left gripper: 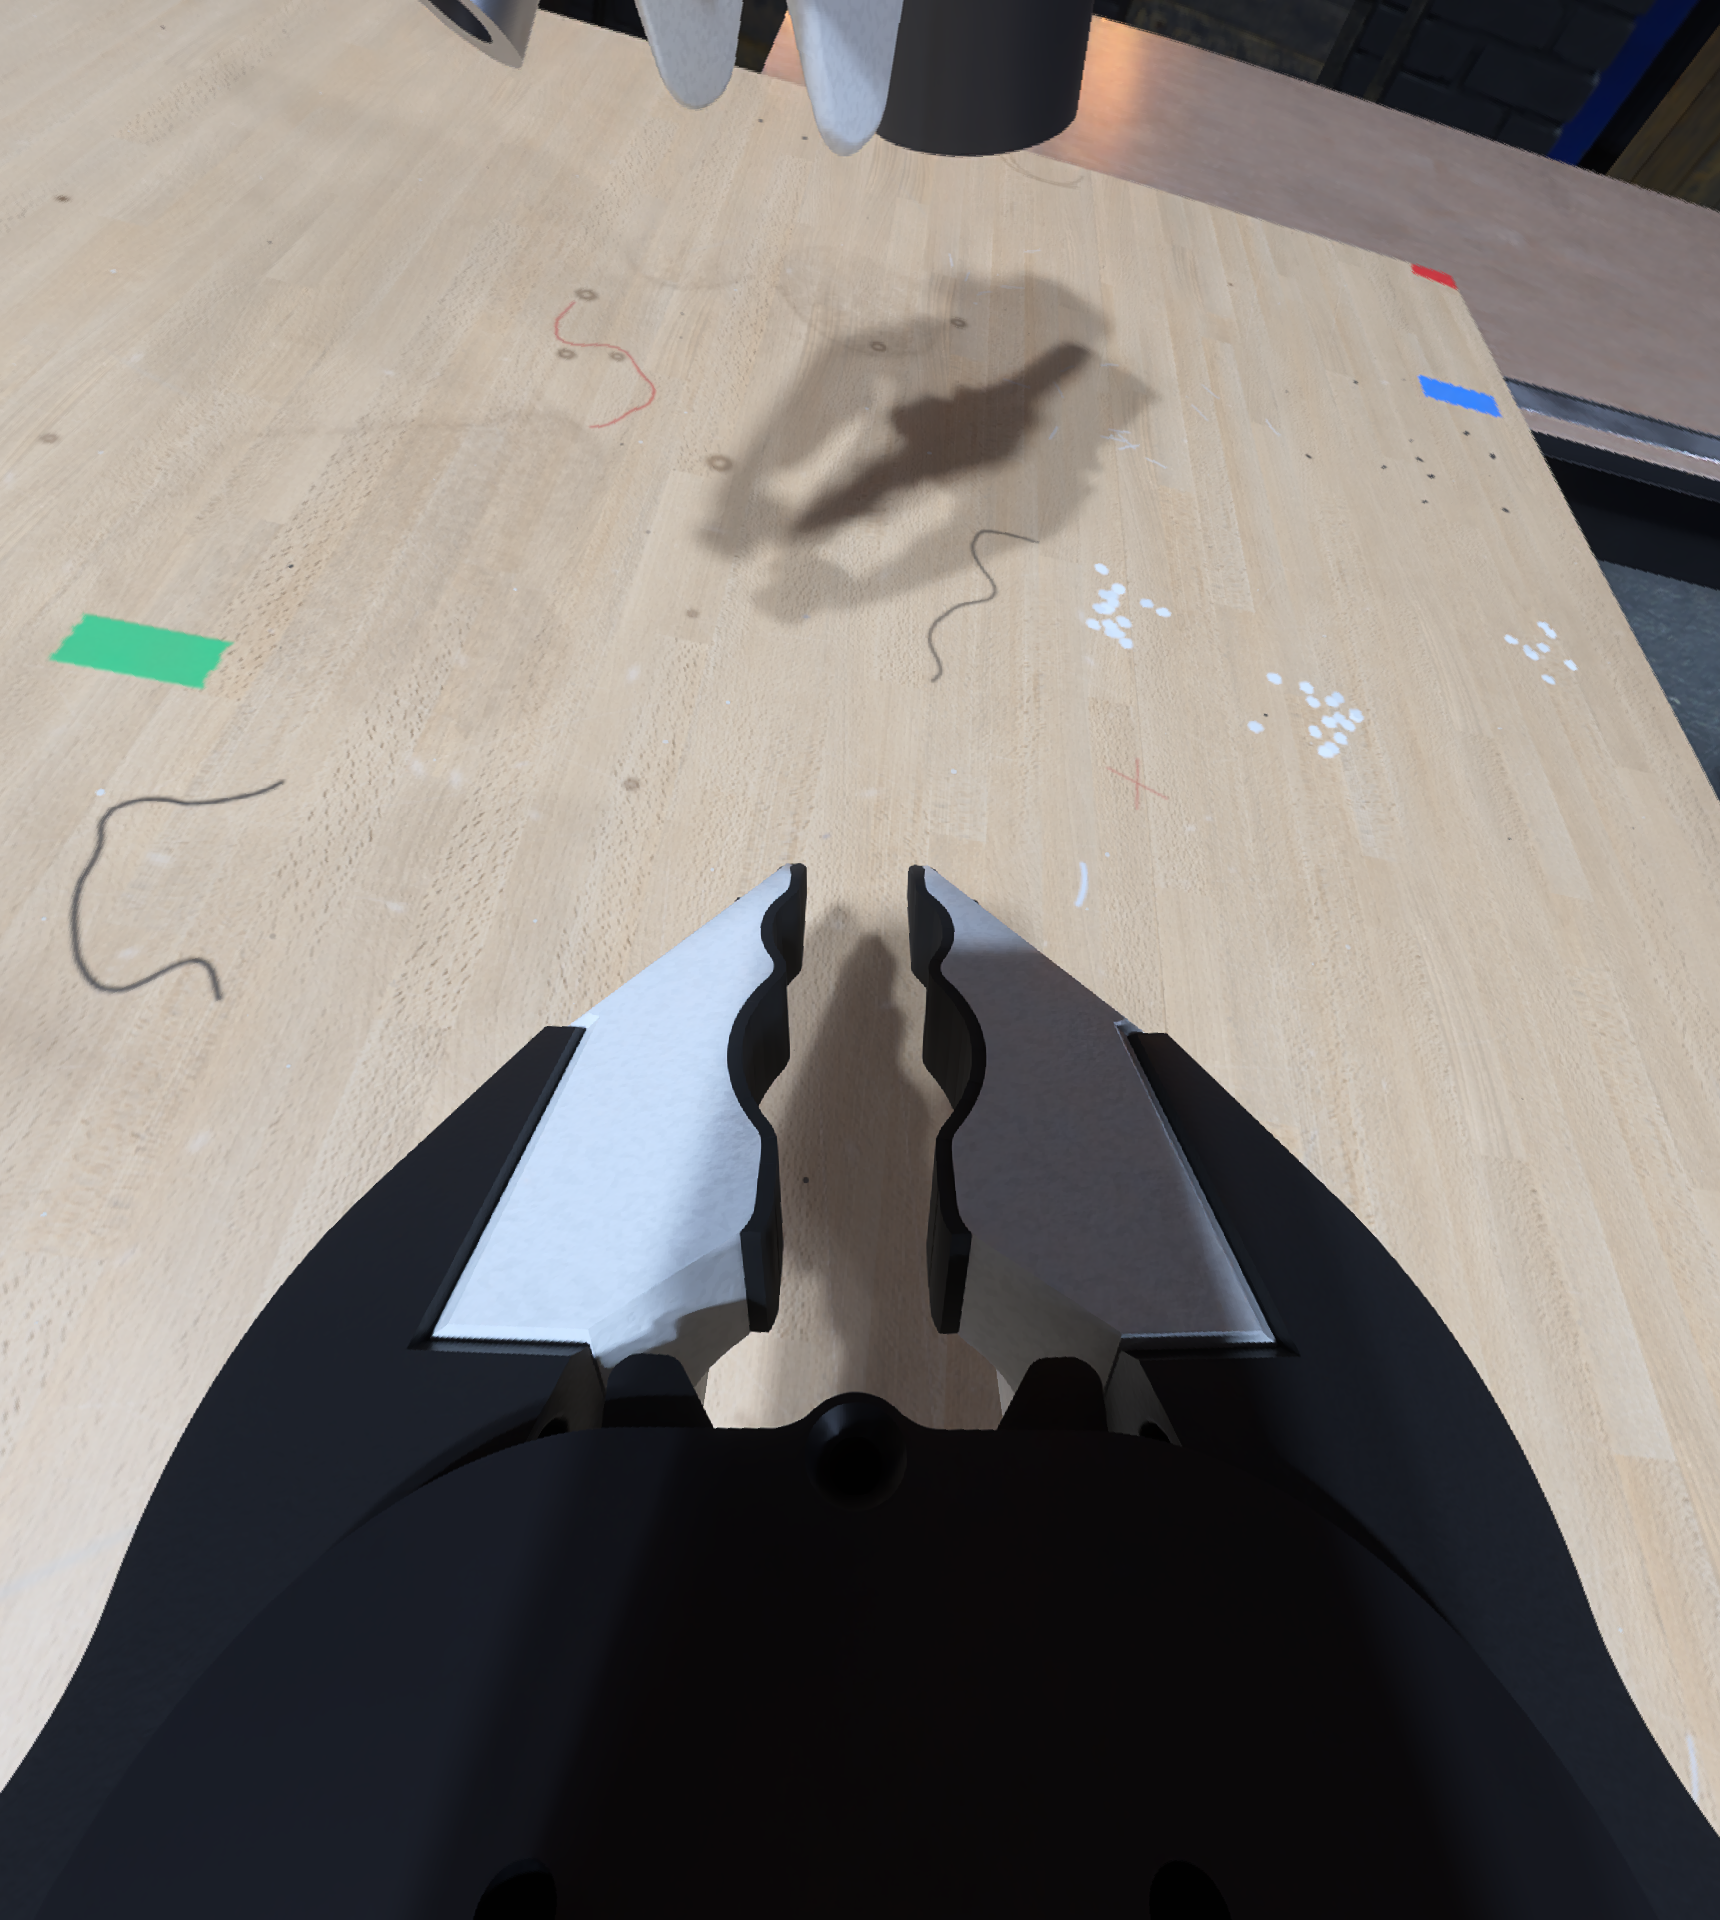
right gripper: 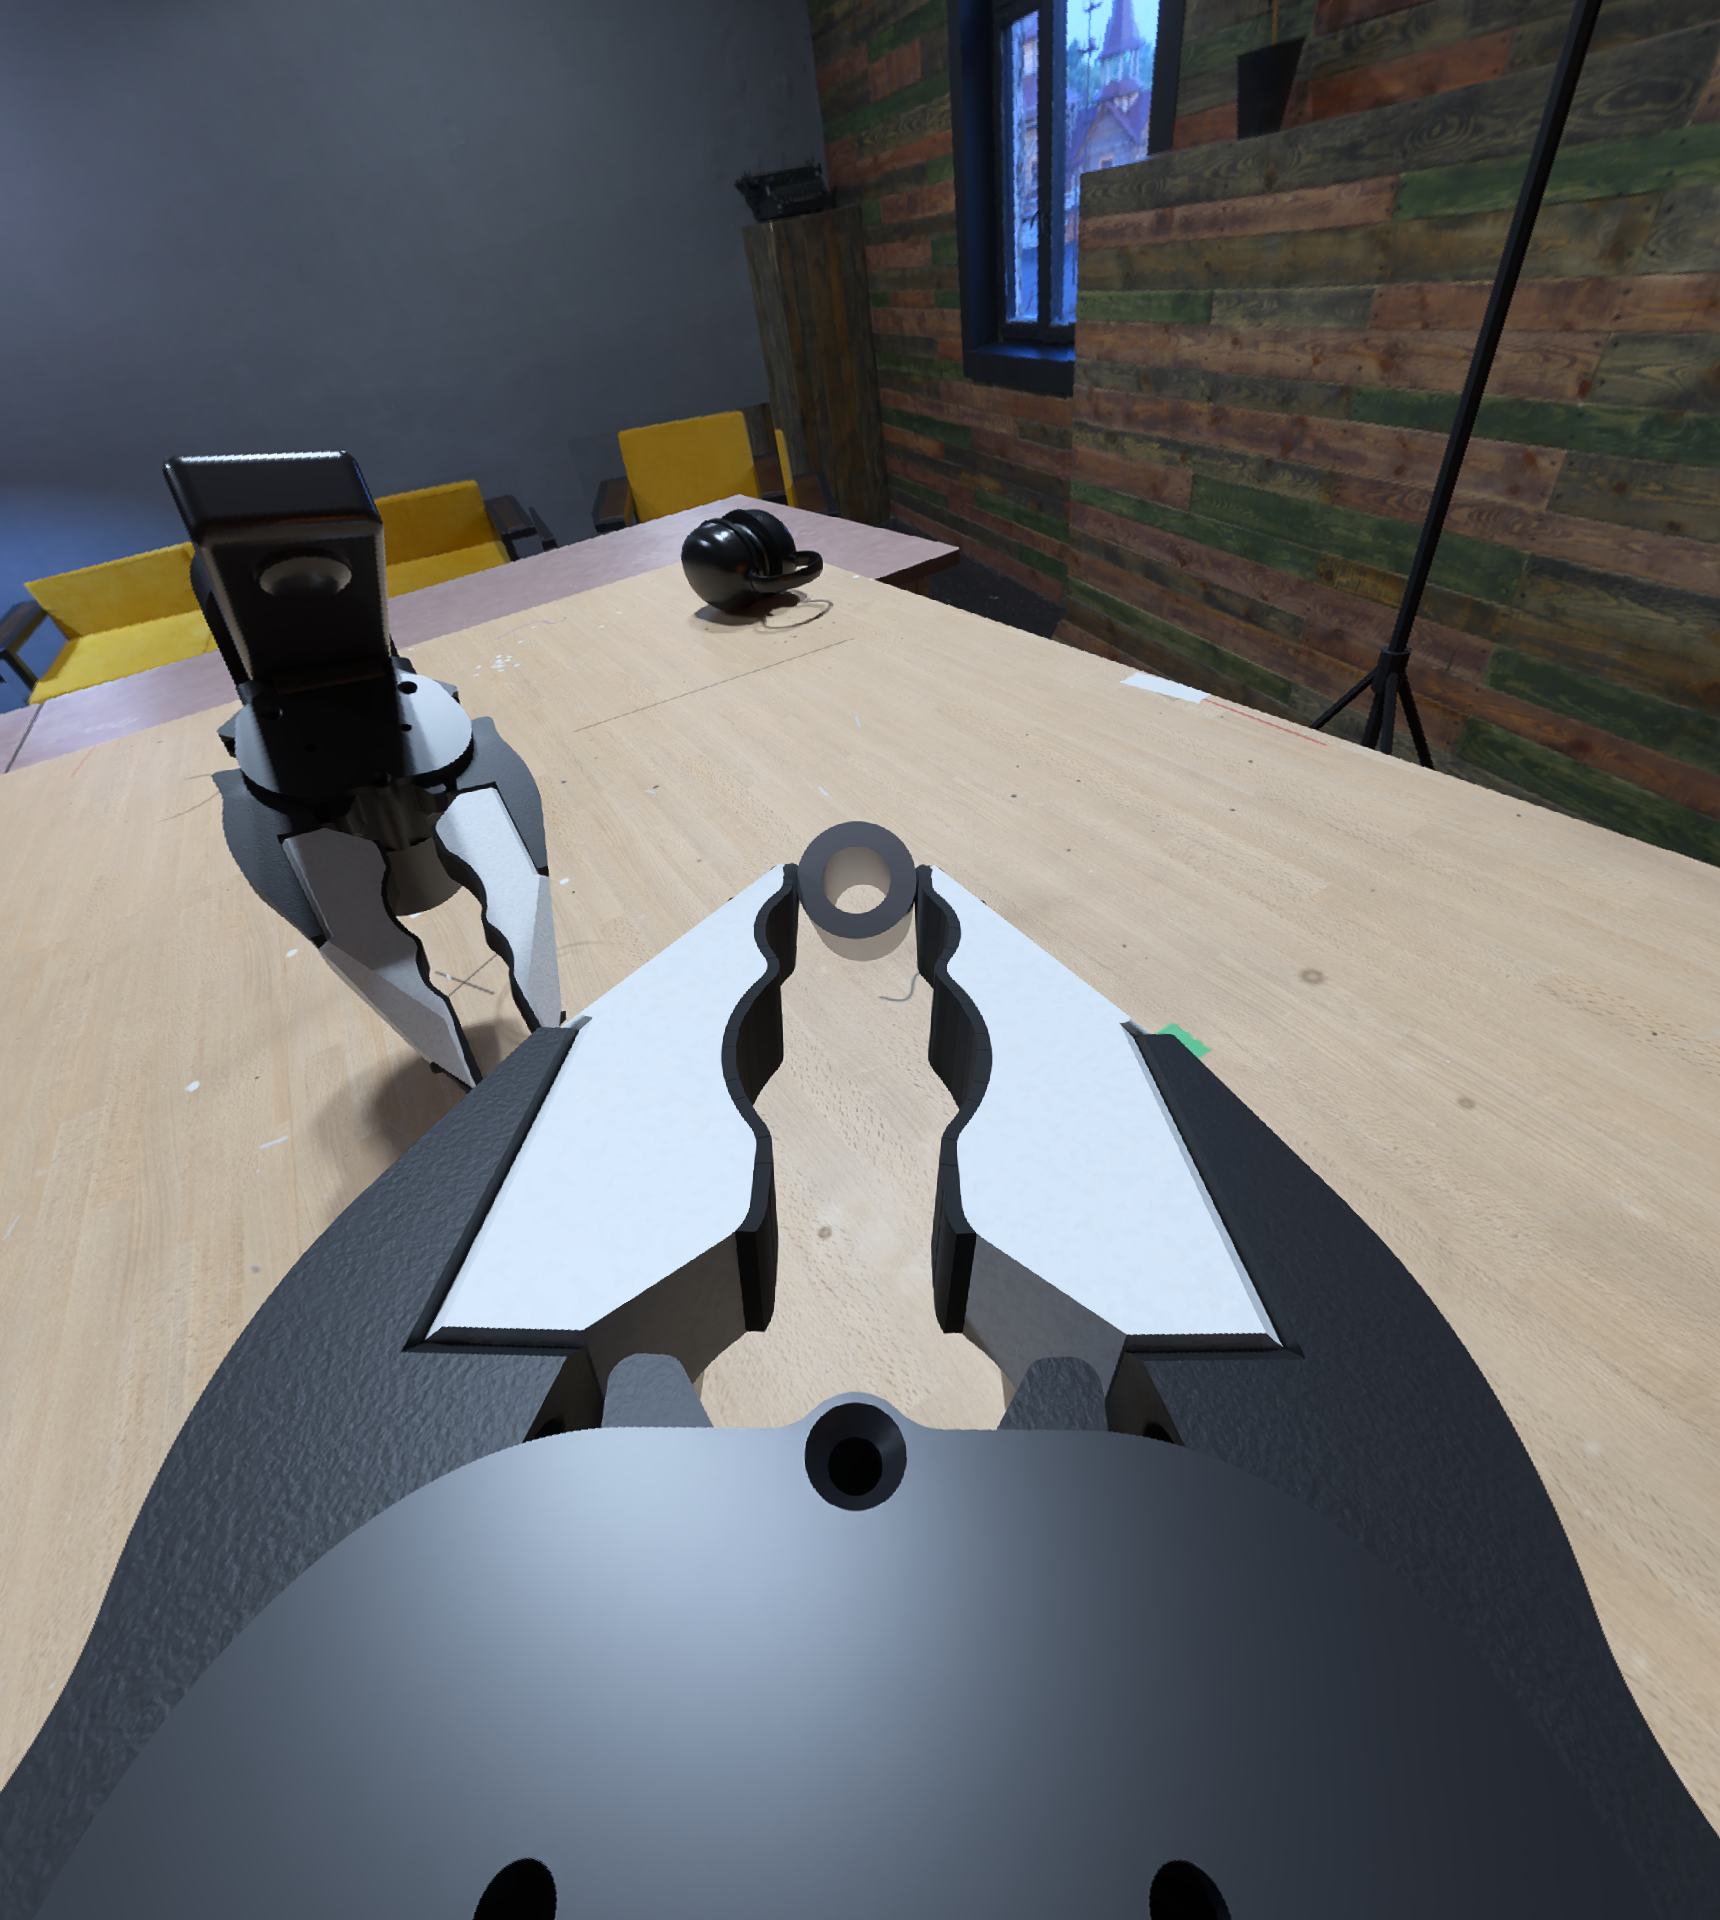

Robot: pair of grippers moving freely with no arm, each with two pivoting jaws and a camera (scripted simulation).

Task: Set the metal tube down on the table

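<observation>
The metal tube (right gripper: 856, 878) is a short grey tube seen end-on, with the table visible through its bore. My right gripper (right gripper: 858, 883) is shut on it at the fingertips and holds it above the wooden table (right gripper: 1251, 1039). In the left wrist view one end of the tube (left gripper: 487, 26) shows at the top edge, beside the right gripper's white fingers (left gripper: 700, 62). My left gripper (left gripper: 856, 883) is open and empty, low over the table. It also shows in the right wrist view (right gripper: 503, 1039), to the left of the tube.
Black headphones (right gripper: 747, 566) lie at the table's far end. A tripod (right gripper: 1396, 665) stands past the right edge, and yellow chairs (right gripper: 690, 457) stand beyond. Green tape (left gripper: 141, 649), blue tape (left gripper: 1458, 395) and red tape (left gripper: 1432, 275) mark the tabletop.
</observation>
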